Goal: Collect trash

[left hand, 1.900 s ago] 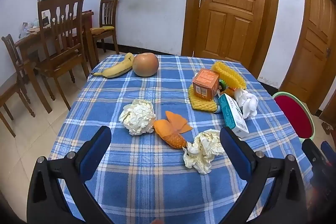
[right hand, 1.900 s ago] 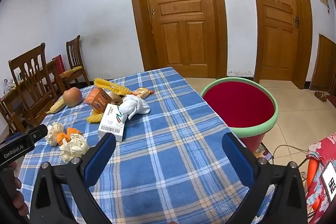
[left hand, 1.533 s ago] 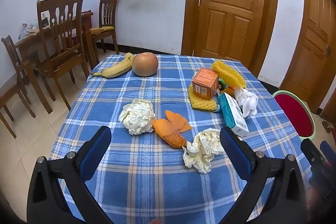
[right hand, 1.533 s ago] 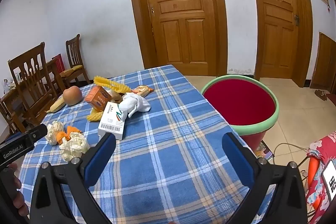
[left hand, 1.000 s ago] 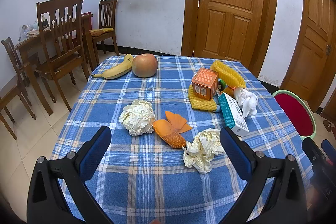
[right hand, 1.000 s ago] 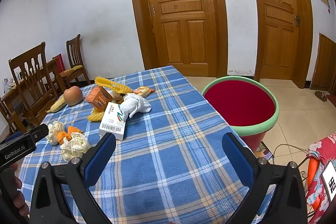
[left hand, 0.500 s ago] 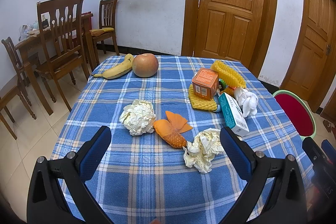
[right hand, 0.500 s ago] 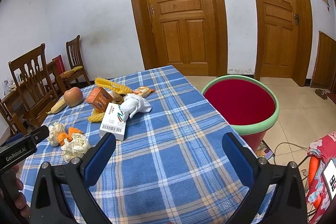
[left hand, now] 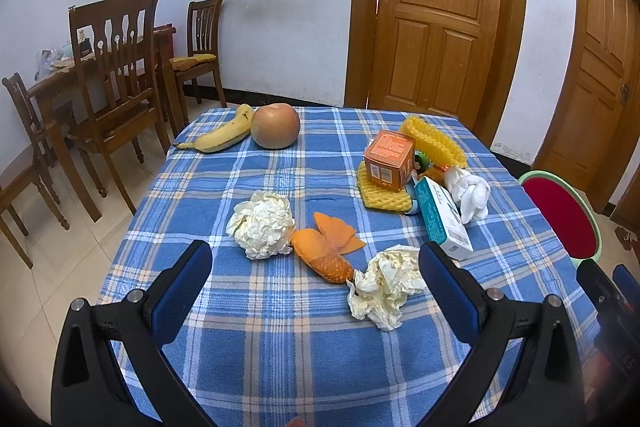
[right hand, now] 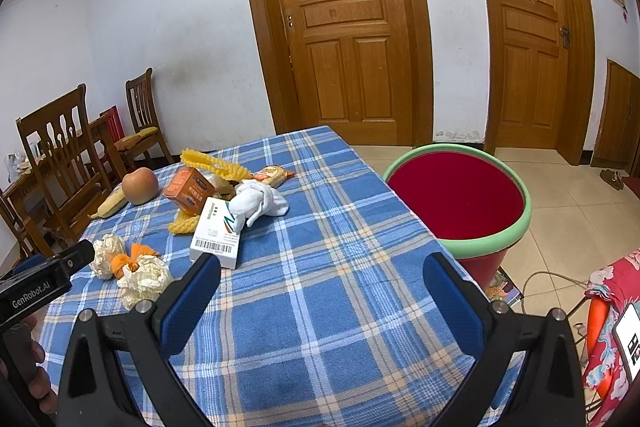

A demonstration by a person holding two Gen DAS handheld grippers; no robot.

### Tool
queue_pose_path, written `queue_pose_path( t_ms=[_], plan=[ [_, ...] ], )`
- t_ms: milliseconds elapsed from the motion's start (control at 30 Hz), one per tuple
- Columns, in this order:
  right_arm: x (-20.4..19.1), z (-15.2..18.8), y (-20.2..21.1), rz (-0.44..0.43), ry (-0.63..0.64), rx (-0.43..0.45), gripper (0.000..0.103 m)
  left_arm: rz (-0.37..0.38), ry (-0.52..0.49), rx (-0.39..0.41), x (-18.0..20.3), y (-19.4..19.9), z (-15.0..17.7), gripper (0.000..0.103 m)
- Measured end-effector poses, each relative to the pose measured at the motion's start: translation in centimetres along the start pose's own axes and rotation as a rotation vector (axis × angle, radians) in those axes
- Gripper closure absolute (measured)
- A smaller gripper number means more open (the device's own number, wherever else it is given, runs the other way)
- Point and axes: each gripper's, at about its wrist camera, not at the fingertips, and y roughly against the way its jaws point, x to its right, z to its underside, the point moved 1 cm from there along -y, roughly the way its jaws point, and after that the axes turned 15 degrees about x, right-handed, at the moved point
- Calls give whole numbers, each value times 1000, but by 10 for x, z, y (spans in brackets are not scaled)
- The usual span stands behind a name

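While both views look pretty much unchanged from a moment ago, the left gripper (left hand: 315, 269) and right gripper (right hand: 321, 281) hover wide open, holding nothing. The bin (right hand: 512, 247) beside the table (right hand: 320, 307) is partly cut off. Two crumpled paper balls (left hand: 262, 223) and an orange peel (left hand: 326, 247) lie on the checked cloth.

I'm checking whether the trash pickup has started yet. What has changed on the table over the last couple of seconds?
Nothing visibly changed. Both the left claw and the right claw hang open and empty above the table, and the crumpled paper balls, orange peel and boxes lie where they were; only slight camera drift.
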Motion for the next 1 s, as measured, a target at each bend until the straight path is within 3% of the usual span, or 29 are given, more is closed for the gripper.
queue_pose_path(
  t_ms=[1000],
  plan=[
    [2, 2, -1, -3, -11, -12, 0, -1, -6, 6, 1, 2, -6, 1]
  ],
)
